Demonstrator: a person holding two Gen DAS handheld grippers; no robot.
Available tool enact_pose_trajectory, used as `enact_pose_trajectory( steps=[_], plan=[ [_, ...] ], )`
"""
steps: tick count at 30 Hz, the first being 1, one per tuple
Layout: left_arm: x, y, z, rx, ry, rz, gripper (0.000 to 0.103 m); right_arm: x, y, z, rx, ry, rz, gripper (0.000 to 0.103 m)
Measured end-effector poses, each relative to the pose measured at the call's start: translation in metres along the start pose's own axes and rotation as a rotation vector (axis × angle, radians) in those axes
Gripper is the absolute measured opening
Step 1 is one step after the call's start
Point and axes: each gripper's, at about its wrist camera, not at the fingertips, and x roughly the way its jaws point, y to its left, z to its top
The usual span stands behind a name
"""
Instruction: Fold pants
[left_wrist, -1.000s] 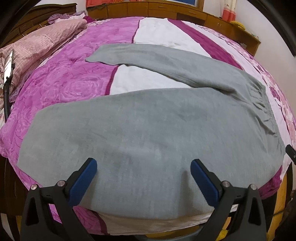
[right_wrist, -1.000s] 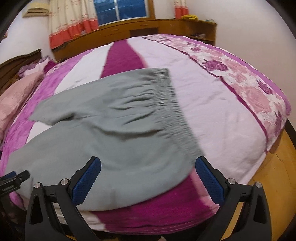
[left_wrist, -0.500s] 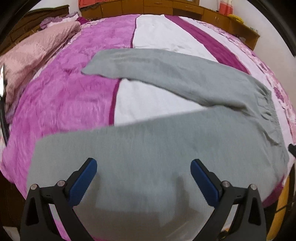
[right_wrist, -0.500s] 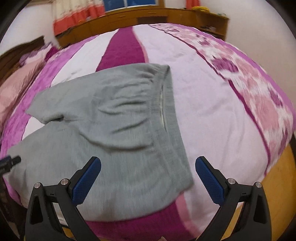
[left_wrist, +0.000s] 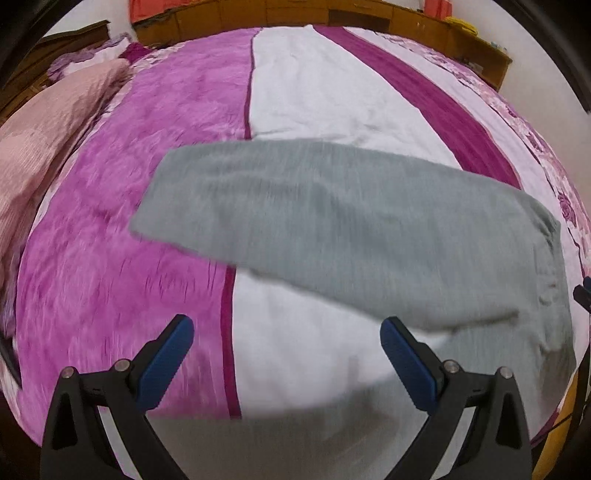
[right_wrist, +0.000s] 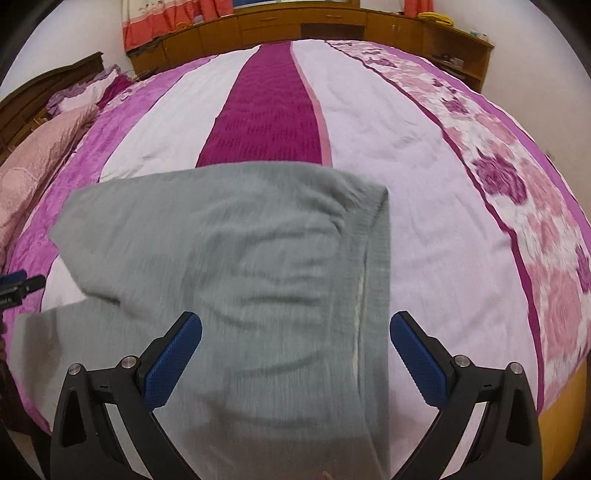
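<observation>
Grey pants (left_wrist: 354, 225) lie spread across the bed's pink and purple striped cover (left_wrist: 110, 258), one leg stretched toward the pillow (left_wrist: 40, 147), waistband to the right. Both the left gripper (left_wrist: 282, 354) and right gripper (right_wrist: 295, 350) hover above the fabric, fingers spread wide, holding nothing.

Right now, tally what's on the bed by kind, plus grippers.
Pants: 1
Pillows: 1 clear; purple bedding behind it, count unclear
Bedspread: 1
Grippers: 2, left, right, jaws open on both
Total: 5
</observation>
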Motion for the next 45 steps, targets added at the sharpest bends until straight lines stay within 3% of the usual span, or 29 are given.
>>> enact_pose_trajectory(
  steps=[5, 10, 16, 23, 29, 34, 38, 42, 43, 44, 45],
  plan=[
    [0.026, -0.003, 0.046, 0.039, 0.029, -0.020, 0.103, 0.028, 0.006, 0.037, -0.042, 0.025, 0.010, 0.099],
    [0.059, -0.011, 0.091, 0.121, 0.041, 0.060, 0.103, 0.053, 0.014, 0.063, -0.097, 0.041, 0.006, 0.099],
    [0.088, -0.014, 0.131, 0.146, 0.044, -0.008, 0.103, 0.085, 0.025, 0.087, -0.150, 0.060, 0.032, 0.098],
    [0.130, -0.020, 0.146, 0.272, 0.064, -0.006, 0.103, 0.132, 0.020, 0.087, -0.141, 0.123, 0.075, 0.099],
    [0.151, -0.018, 0.147, 0.310, 0.071, -0.049, 0.103, 0.137, 0.019, 0.073, -0.150, -0.022, 0.068, 0.099],
    [0.157, -0.016, 0.151, 0.318, 0.076, -0.068, 0.102, 0.139, 0.019, 0.072, -0.148, -0.047, 0.073, 0.100],
    [0.154, -0.016, 0.150, 0.317, 0.048, -0.094, 0.095, 0.135, 0.015, 0.068, -0.120, -0.084, 0.119, 0.100],
    [0.144, -0.025, 0.138, 0.322, 0.031, -0.113, 0.076, 0.136, 0.021, 0.070, -0.133, -0.090, 0.095, 0.100],
    [0.141, -0.026, 0.137, 0.333, 0.029, -0.120, 0.065, 0.137, 0.022, 0.069, -0.135, -0.089, 0.091, 0.100],
    [0.138, -0.027, 0.136, 0.334, 0.028, -0.129, 0.048, 0.137, 0.021, 0.069, -0.133, -0.093, 0.094, 0.100],
    [0.135, -0.026, 0.137, 0.330, 0.031, -0.139, 0.039, 0.137, 0.020, 0.069, -0.130, -0.097, 0.099, 0.100]
  ],
)
